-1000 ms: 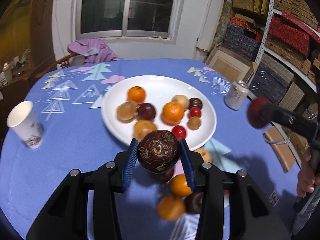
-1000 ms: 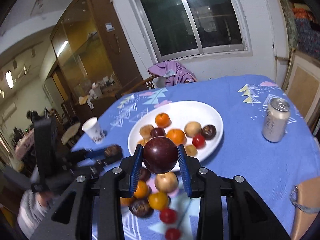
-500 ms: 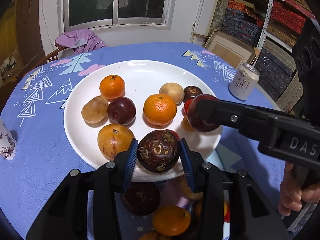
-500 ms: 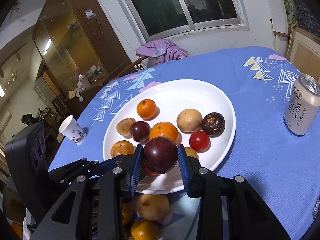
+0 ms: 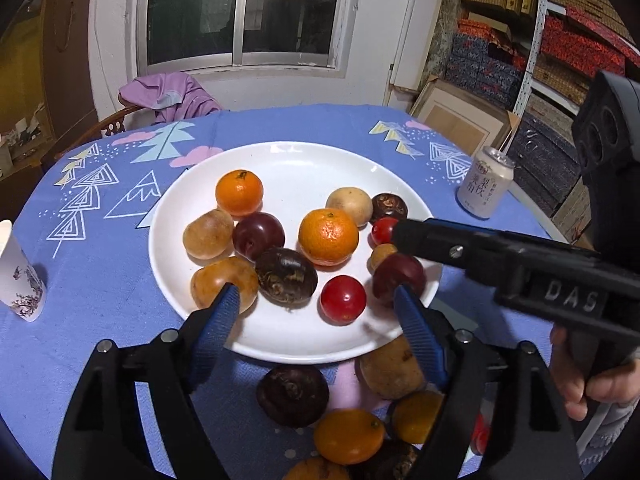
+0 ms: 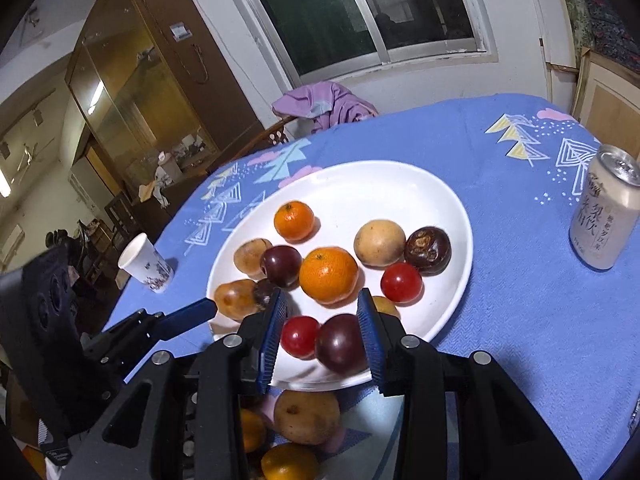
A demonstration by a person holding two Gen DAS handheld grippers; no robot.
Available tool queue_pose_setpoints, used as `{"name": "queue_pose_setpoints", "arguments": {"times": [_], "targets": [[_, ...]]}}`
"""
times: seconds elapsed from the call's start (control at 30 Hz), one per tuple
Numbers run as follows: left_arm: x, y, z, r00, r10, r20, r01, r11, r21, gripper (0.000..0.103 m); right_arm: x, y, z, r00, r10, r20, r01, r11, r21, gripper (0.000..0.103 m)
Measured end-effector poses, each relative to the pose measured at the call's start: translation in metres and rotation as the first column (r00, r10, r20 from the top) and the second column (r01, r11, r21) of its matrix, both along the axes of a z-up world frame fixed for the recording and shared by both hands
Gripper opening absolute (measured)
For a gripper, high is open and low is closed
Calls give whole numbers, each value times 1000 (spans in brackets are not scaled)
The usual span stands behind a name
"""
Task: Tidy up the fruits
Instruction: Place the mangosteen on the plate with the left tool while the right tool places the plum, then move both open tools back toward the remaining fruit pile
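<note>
Two fruits sit loose at the near edge of the white plate (image 5: 208,168): a dark plum (image 6: 340,344) between the right gripper (image 6: 322,330)'s parted fingers, gripped by neither, and a brown wrinkled fruit (image 5: 286,276) just beyond the left gripper (image 5: 316,312), which is wide open and empty; the plum lies close to the near-right rim and touches a red tomato (image 6: 299,336), so a finger brushing it on withdrawal could, I judge, roll it off onto the fruits (image 5: 348,436) waiting on the blue cloth (image 5: 100,320); the can (image 5: 484,184) stands well clear, far right.
</note>
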State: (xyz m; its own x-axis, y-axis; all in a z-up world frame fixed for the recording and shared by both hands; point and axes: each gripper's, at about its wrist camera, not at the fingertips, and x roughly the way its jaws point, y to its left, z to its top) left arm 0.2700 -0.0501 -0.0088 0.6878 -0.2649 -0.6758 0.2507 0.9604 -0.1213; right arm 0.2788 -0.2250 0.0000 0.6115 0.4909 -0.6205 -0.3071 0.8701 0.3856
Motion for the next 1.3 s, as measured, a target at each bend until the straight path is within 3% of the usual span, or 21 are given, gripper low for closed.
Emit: {"name": "queue_pose_setpoints", "arguments": {"times": [0.13,0.23,0.37,0.5,0.8,1.3], "targets": [[-16,14,14,999,33,34,-33,999,-15,80,-22,-10,22,997,-8,71,7,1000,12,41],[-39,26,24,991,83,103,-84,996,4,90,-47,-16,38,988,-27,151,29,999,-13,57],[-77,38,24,979,126,159,-134,990,43,96,-83,-20,43,971,-46,235,63,996,-66,63],[-114,44,7,971,157,178,-177,979,102,98,-110,-27,19,973,-72,218,96,990,-102,78],[-132,36,-19,969,165,186,-207,948,241,98,-125,-42,-1,968,-141,208,170,977,-129,88],[-124,39,-19,977,171,126,-191,966,175,99,-129,-19,-11,983,-59,175,92,978,-185,88]]}}
